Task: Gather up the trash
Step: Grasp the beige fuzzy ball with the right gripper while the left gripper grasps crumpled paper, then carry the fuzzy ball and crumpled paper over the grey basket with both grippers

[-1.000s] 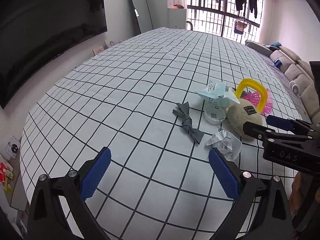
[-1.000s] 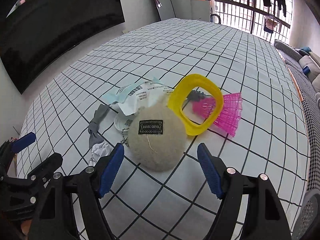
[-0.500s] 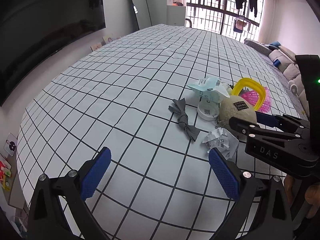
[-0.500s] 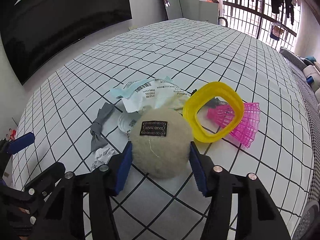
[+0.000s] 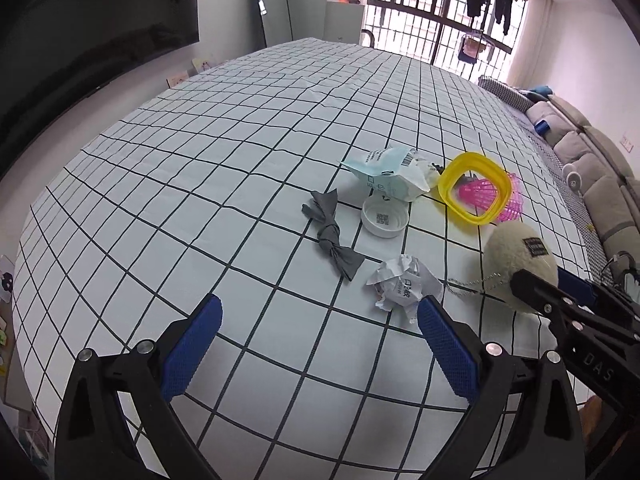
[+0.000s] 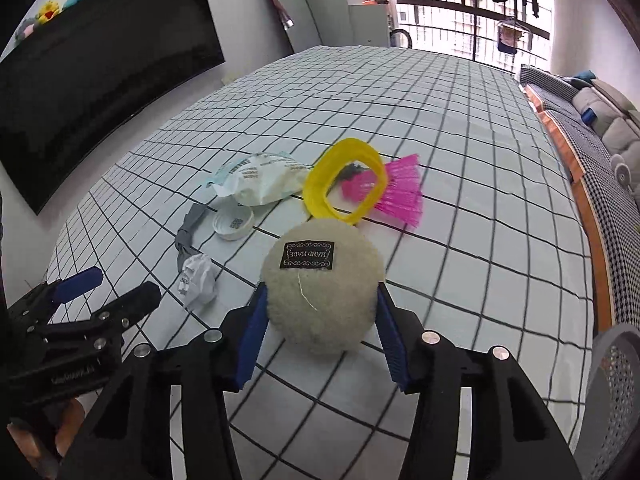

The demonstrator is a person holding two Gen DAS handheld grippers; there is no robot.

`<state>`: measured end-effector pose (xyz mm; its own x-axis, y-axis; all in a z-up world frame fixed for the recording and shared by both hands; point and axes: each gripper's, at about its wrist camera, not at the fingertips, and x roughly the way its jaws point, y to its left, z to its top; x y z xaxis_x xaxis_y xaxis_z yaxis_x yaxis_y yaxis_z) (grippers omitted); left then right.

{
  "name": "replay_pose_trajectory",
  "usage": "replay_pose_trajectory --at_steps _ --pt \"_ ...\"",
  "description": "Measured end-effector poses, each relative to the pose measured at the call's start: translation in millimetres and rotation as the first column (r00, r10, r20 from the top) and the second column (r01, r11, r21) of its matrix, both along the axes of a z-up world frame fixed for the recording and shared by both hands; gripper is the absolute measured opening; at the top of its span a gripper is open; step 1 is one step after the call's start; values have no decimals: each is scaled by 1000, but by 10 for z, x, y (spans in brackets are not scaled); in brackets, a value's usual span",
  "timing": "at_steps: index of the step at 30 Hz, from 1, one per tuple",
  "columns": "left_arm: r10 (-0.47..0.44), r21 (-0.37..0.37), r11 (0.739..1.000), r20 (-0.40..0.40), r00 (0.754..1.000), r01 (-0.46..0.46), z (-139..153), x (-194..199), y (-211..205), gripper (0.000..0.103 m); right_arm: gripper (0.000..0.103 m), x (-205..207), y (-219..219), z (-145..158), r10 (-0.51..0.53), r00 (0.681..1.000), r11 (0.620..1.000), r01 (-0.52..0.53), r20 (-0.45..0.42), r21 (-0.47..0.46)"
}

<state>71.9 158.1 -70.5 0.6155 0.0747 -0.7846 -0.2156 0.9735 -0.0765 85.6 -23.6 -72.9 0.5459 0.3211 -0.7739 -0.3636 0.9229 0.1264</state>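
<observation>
— Blue ribbed pads on the right hand-held gripper pinch a cream fuzzy ball from both sides. It is round and woolly, with a black stitched label on its upper face and a thin bead chain trailing from it toward the paper.

— And the other one?

— The left hand-held gripper is spread wide over the checked cloth with nothing between its pads. A crumpled paper wad, white with some print, lies just beyond its right finger.

— What lies past that?

— A grey knotted strip of fabric sits left of the wad. Farther on is a white round lid with a code printed inside. Behind the lid rests a torn white and pale-blue wrapper. A yellow plastic ring stands tilted to its right, against a pink plastic mesh piece.

— How much room around them?

— The litter is bunched in a cluster near the right half of the cloth. To the left and toward the far window, the cloth runs bare. Its right edge drops beside a houndstooth bench, and a grey mesh basket shows at the right rim of the right wrist view.
</observation>
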Motion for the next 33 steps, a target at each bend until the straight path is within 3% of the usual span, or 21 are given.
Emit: replay_pose_trajectory --at_steps 6,14,18,20,21,23,33 --pt "-27 2 1000 -3 1000 27 -10 112 -175 96 50 -259 -362 5 -124 992 992 124 29 -7" --pt "-42 29 999 -16 999 42 -89 307 -325 93 50 -504 -693 -107 -210 977 976 211 -29 55" --pt "-63 12 998 -46 997 63 -163 369 -384 73 50 -557 -790 -182 -222 973 972 225 -59 65" --pt "-77 -2 997 -51 996 77 -182 369 -399 54 50 -587 -820 -188 -226 972 971 230 -61 72" --pt "-85 0 996 -54 995 85 -189 369 -408 49 50 -595 -831 -185 -228 972 970 232 -58 71" --pt "-107 -2 994 -58 993 107 -196 348 -438 25 50 -594 -846 -179 -231 971 969 235 -58 79" --pt "-158 17 987 28 987 158 102 -11 -566 25 50 -712 -933 -93 -241 970 965 244 -46 97"
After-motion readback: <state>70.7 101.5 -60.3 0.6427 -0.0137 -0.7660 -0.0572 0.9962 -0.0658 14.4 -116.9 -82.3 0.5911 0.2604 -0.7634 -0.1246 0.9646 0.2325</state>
